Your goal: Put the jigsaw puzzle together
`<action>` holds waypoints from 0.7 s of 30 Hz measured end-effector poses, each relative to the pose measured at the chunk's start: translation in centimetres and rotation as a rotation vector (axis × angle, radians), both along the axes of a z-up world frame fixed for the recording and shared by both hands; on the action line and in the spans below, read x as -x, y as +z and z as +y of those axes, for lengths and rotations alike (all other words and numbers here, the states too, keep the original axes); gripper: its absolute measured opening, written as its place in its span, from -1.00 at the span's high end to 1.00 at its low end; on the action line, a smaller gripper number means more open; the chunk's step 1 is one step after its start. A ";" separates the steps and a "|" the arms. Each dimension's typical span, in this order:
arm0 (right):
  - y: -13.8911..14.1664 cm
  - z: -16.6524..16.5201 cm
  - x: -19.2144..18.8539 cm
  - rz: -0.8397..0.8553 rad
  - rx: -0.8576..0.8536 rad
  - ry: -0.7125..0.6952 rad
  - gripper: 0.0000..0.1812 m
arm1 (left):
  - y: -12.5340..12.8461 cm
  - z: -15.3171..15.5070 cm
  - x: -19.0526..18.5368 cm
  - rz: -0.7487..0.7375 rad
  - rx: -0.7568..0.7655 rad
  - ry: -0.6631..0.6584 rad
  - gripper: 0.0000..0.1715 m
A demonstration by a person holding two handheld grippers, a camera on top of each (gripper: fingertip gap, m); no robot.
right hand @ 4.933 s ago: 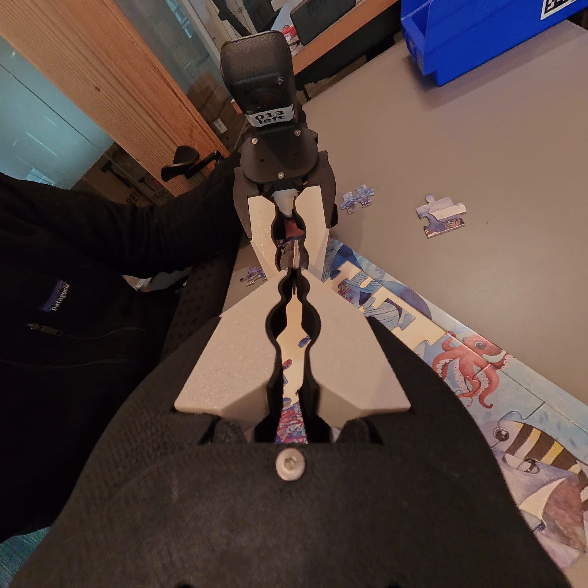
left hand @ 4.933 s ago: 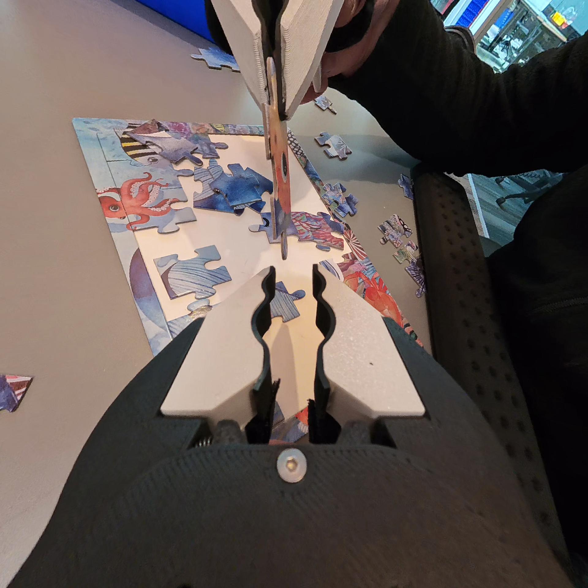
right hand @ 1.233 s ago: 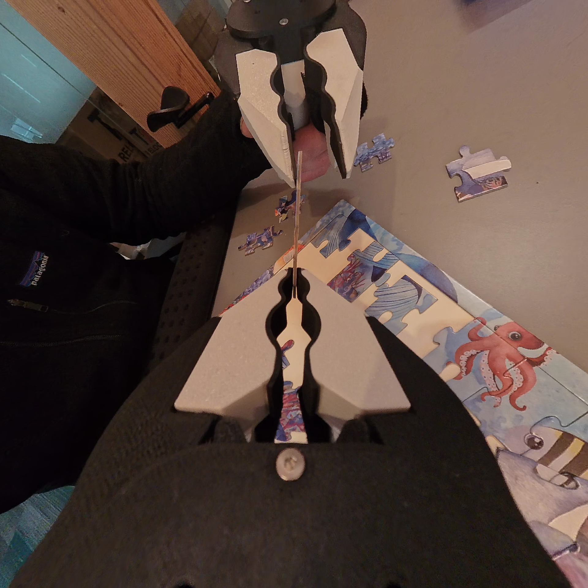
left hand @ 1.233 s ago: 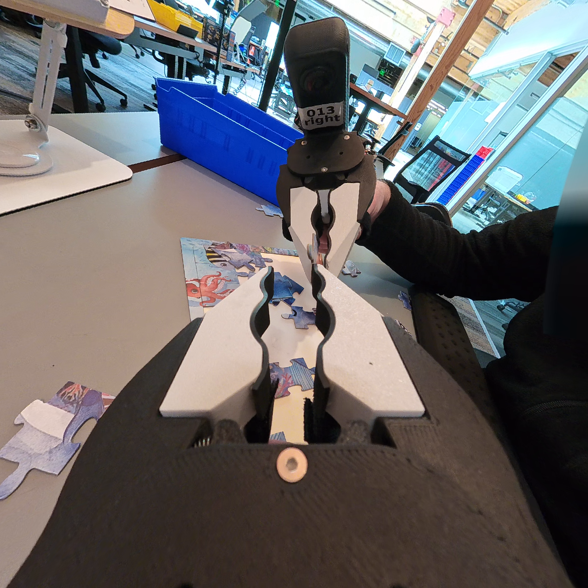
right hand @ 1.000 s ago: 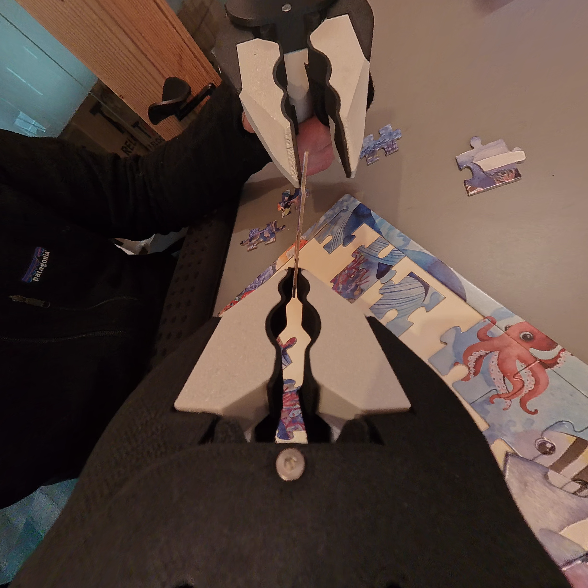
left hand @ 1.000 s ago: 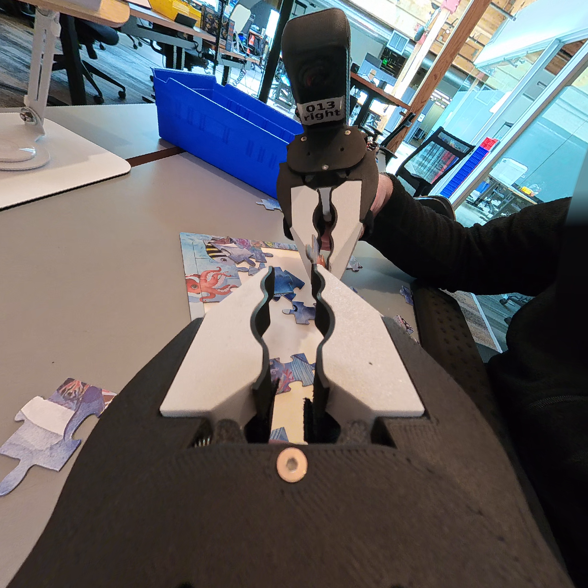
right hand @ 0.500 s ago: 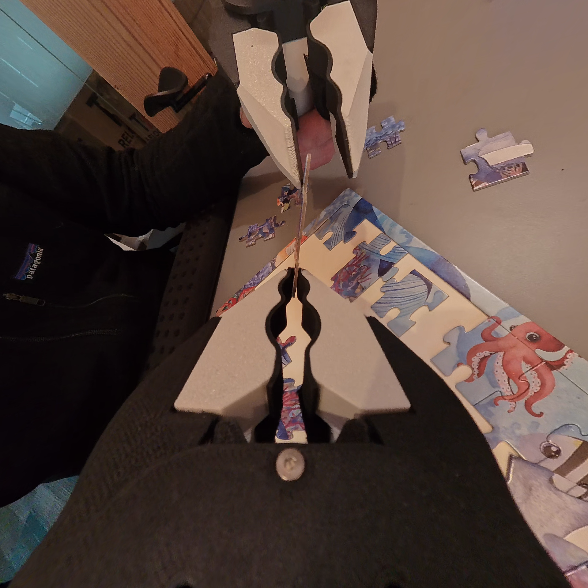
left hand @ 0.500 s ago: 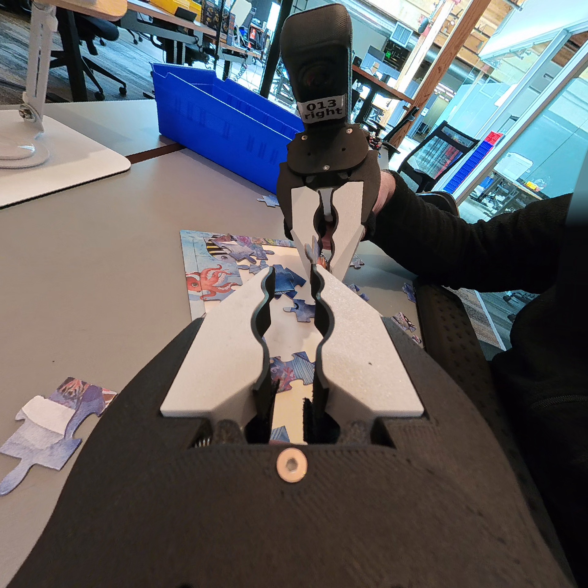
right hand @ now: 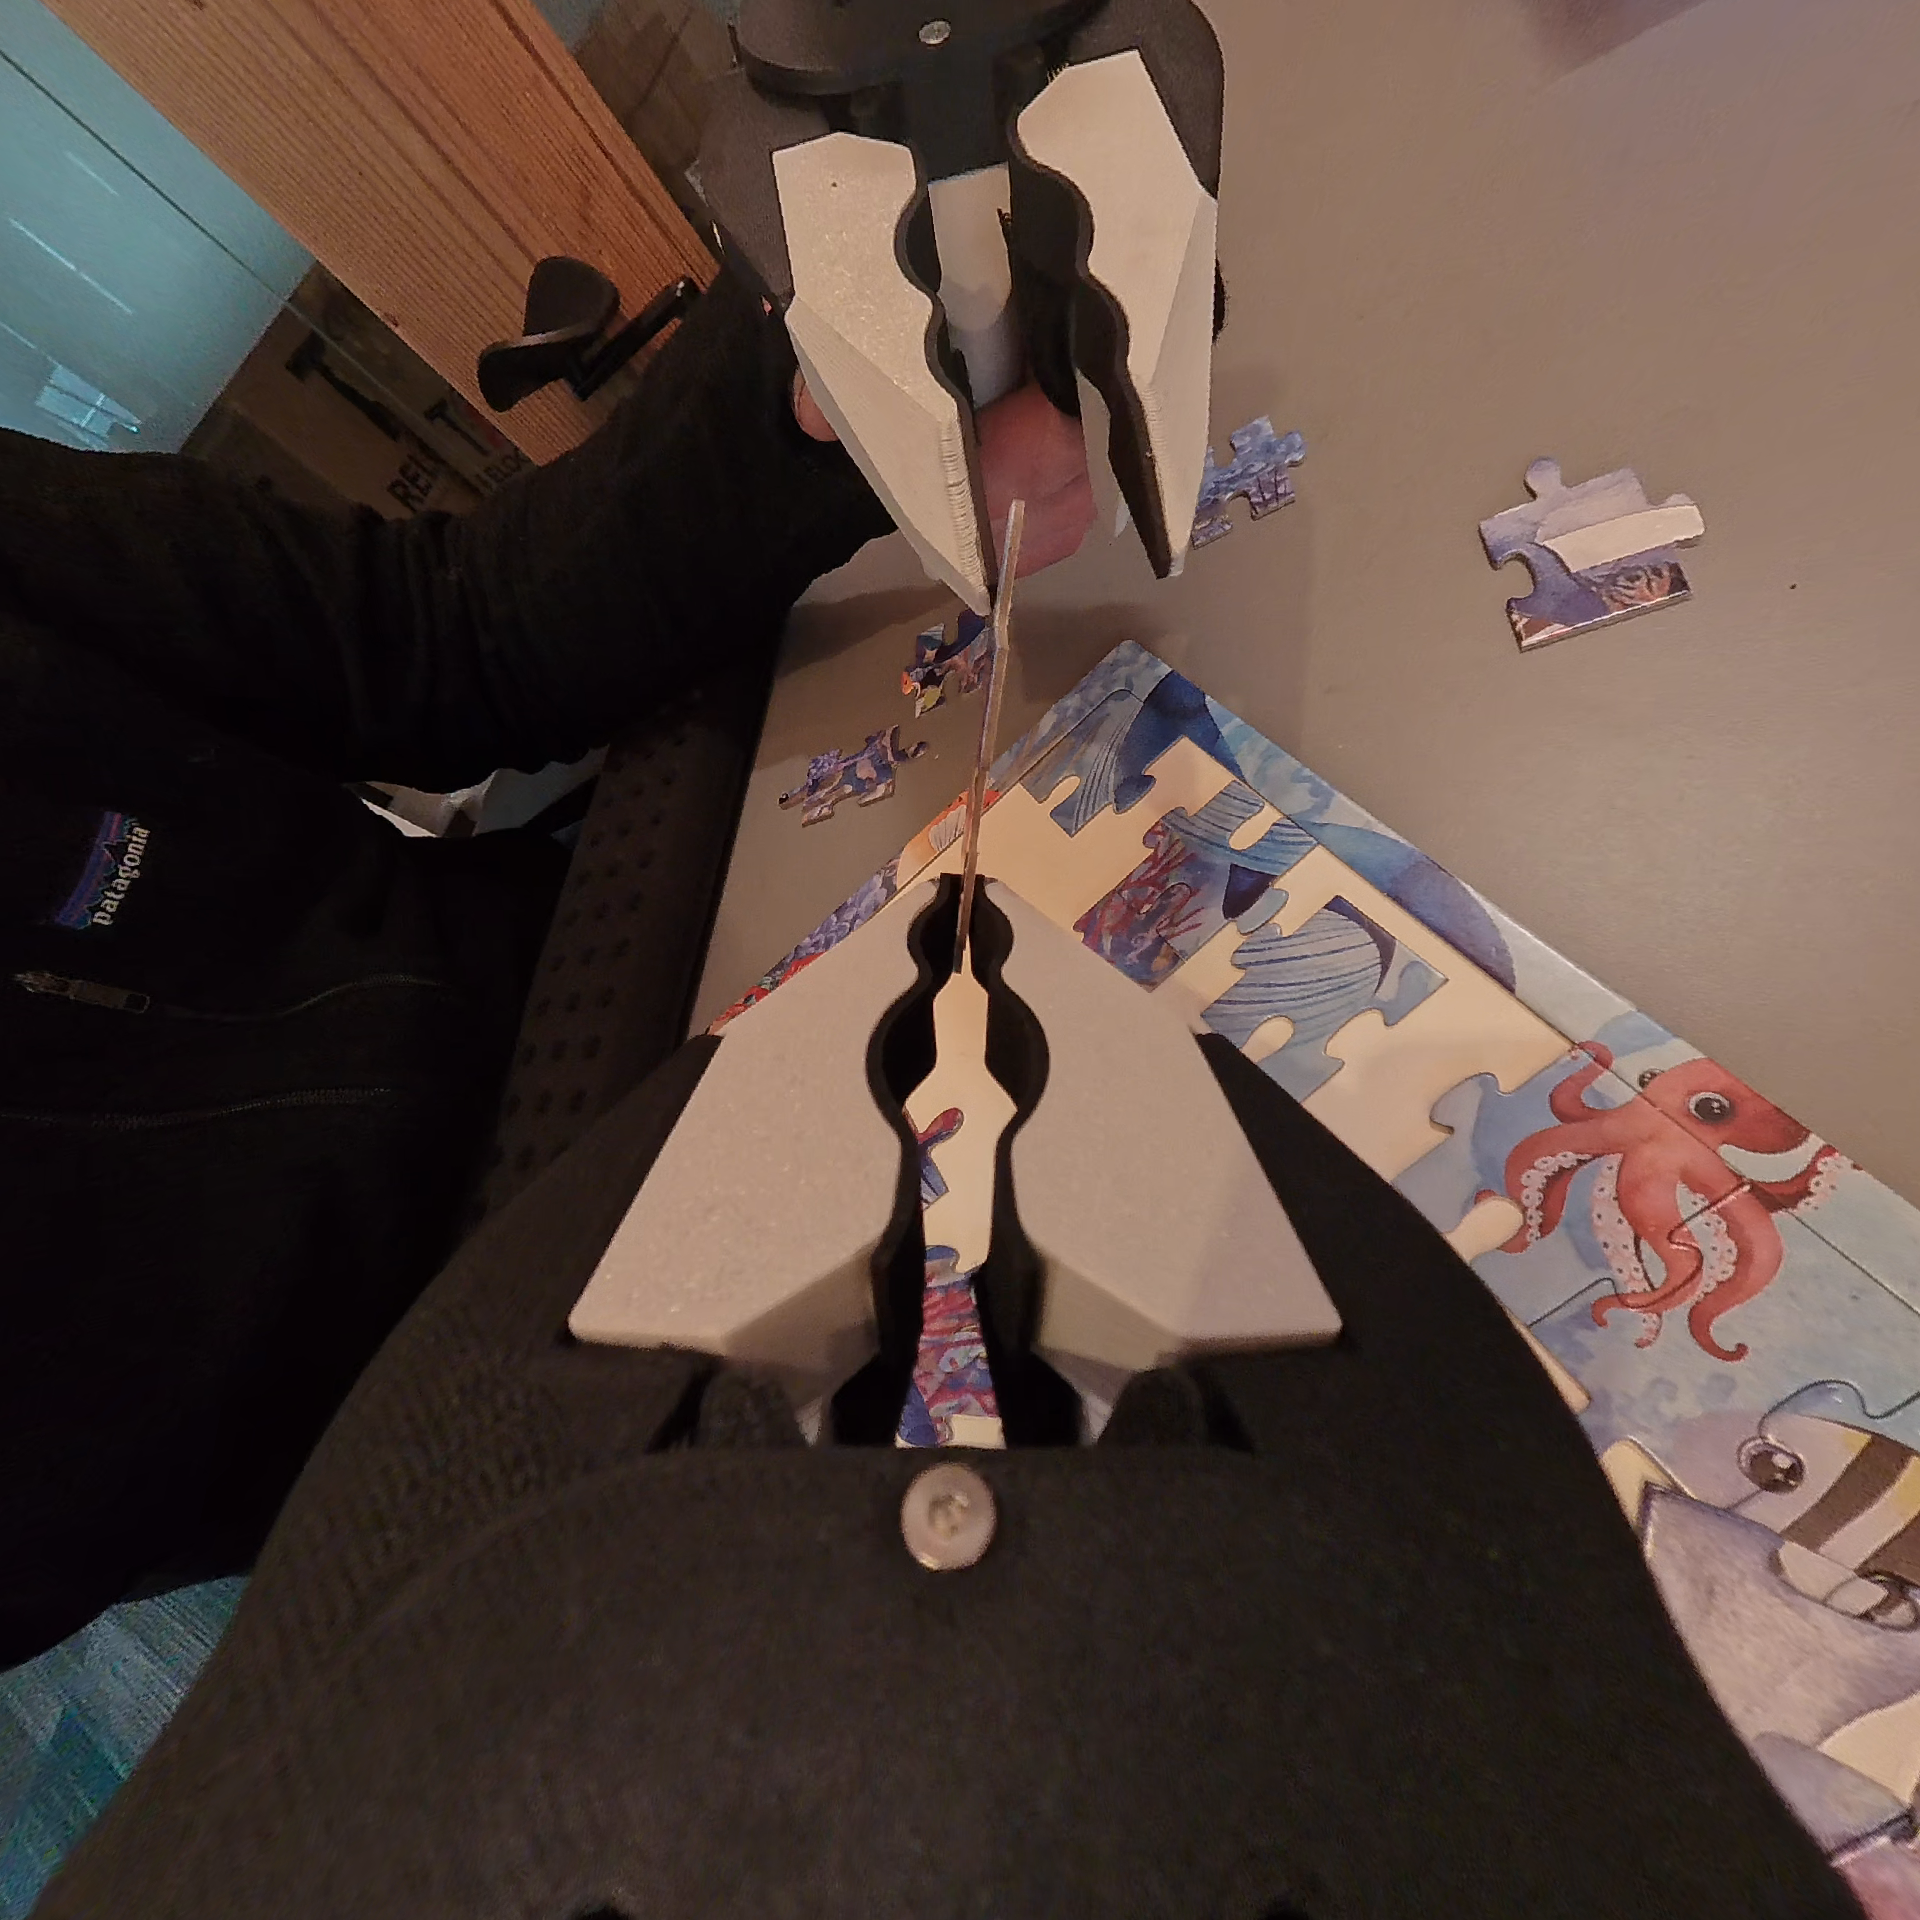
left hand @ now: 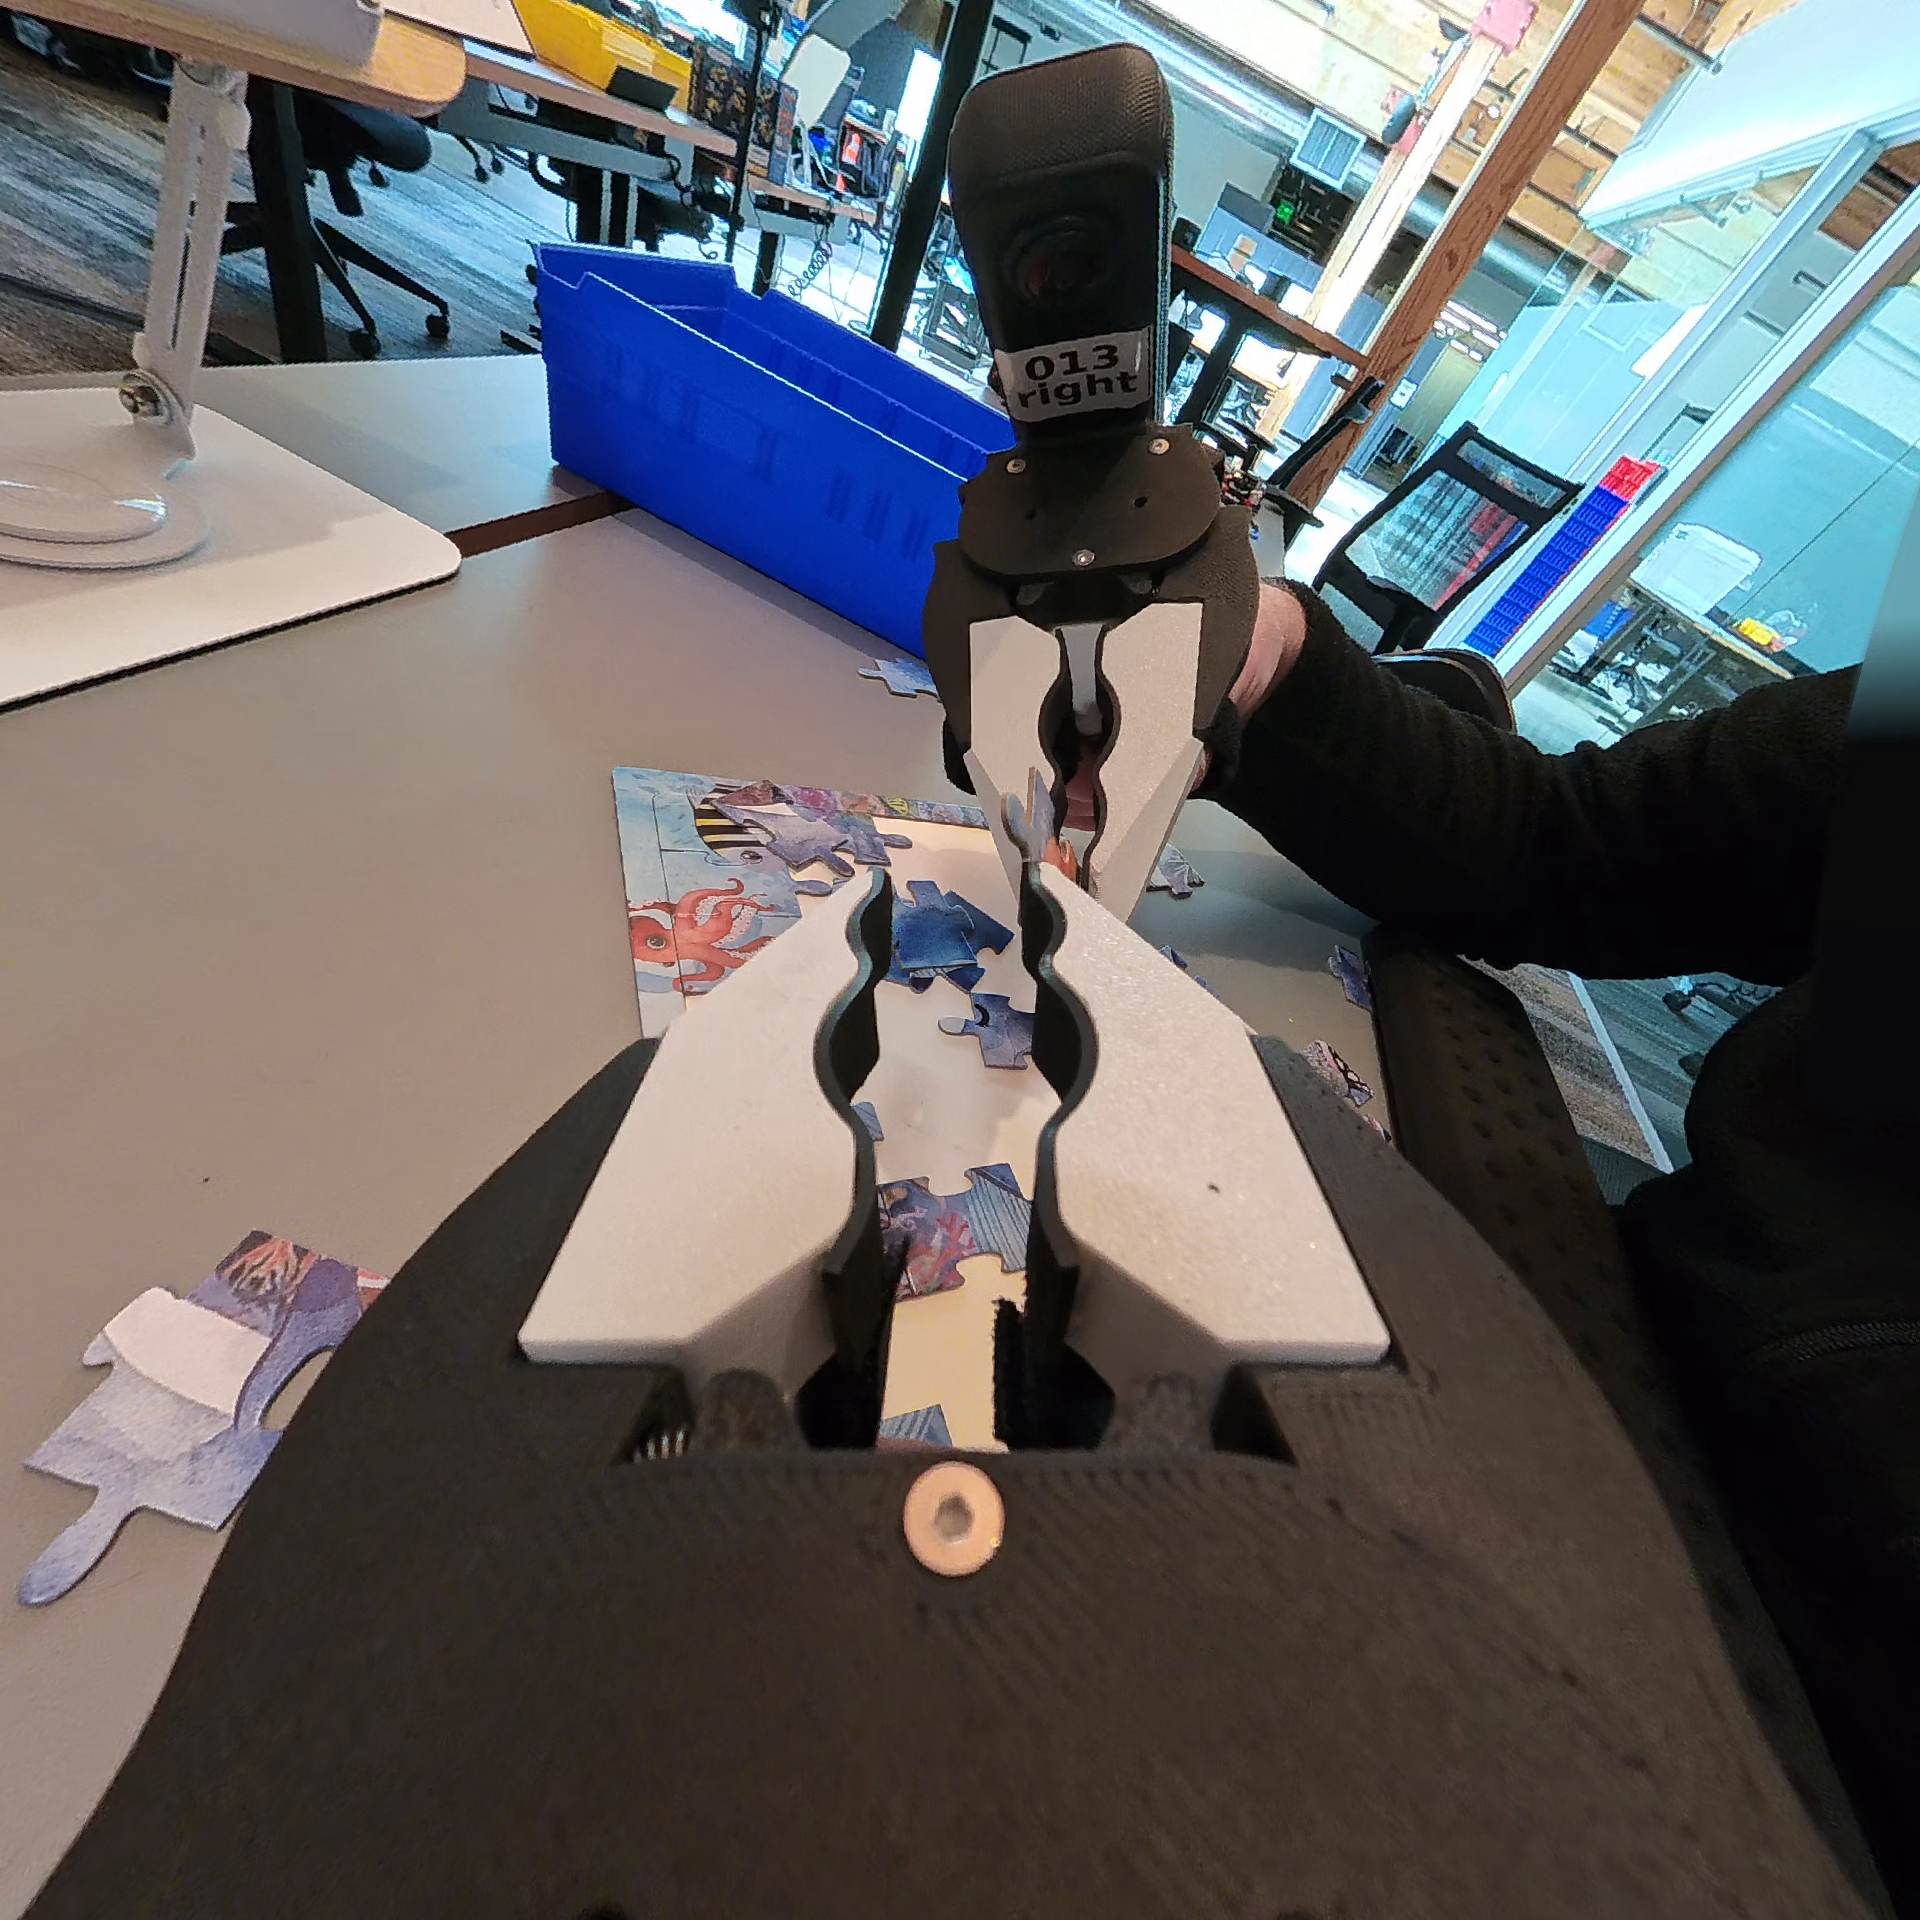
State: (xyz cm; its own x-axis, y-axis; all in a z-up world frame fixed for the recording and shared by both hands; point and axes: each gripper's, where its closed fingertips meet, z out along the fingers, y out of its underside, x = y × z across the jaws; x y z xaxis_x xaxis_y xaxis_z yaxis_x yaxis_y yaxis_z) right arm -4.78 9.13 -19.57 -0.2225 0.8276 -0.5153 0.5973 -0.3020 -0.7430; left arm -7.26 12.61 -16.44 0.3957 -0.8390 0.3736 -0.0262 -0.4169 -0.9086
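The puzzle board point(left hand: 644, 831) lies on the grey table, with an octopus point(right hand: 1662, 1174) and a striped fish set in its frame and a bare cream middle point(right hand: 1340, 1081). My right gripper point(right hand: 968, 883) is shut on a puzzle piece point(right hand: 992, 686), held edge-on above the board. The piece also shows in the left wrist view point(left hand: 1027, 821). My left gripper point(left hand: 956, 883) is open and faces the right gripper point(left hand: 1065, 873) tip to tip. The piece's far end sits between the left gripper's fingers point(right hand: 883, 343), against one of them.
Loose pieces lie on the table: a large one point(left hand: 156, 1392) point(right hand: 1590, 551) and small ones point(right hand: 1247, 478) point(right hand: 852, 774). A blue bin point(left hand: 748, 436) and a white stand base point(left hand: 156, 540) stand at the back. A black chair arm point(left hand: 1475, 1091) runs along the table's edge. The grippers' ends are close to 6 cm from one another. Left tips and right tips are each some 15 cm from the octopus point(right hand: 1662, 1174). It is also in sight in the left wrist view point(left hand: 702, 928).
The left wrist view has tilted up from the board to face the right gripper. In the last second the two grippers closed in slightly. The right gripper held the piece throughout.
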 end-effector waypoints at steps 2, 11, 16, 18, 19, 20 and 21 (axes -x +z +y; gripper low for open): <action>0.0 0.1 0.0 -0.002 -0.002 -0.002 1.00 | 0.0 0.0 0.0 0.003 -0.001 0.003 0.73; -0.7 0.4 -0.2 -0.032 -0.030 -0.013 1.00 | -0.7 0.2 -0.1 0.042 0.001 0.014 0.75; -1.1 0.7 -0.4 -0.056 -0.047 -0.020 1.00 | -1.2 0.4 -0.1 0.076 -0.007 0.025 0.75; -1.4 1.0 -0.5 -0.073 -0.069 -0.028 1.00 | -1.5 0.4 -0.1 0.098 -0.012 0.028 0.74; -1.4 1.0 -0.6 -0.077 -0.074 -0.026 1.00 | -1.5 0.4 -0.1 0.102 -0.012 0.026 0.75; -1.4 1.0 -0.6 -0.079 -0.078 -0.026 1.00 | -1.5 0.4 -0.1 0.101 -0.011 0.024 0.75; -1.4 1.1 -0.6 -0.080 -0.081 -0.028 1.00 | -1.6 0.4 -0.1 0.105 -0.011 0.025 0.75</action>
State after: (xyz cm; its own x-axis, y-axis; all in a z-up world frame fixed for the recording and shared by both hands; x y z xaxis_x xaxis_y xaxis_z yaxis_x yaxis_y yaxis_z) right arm -4.16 10.19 -20.99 -0.1591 0.8728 -0.4614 0.6478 -0.2604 -0.7159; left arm -7.16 12.97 -18.04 0.4530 -0.8323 0.3194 -0.1117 -0.4084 -0.9059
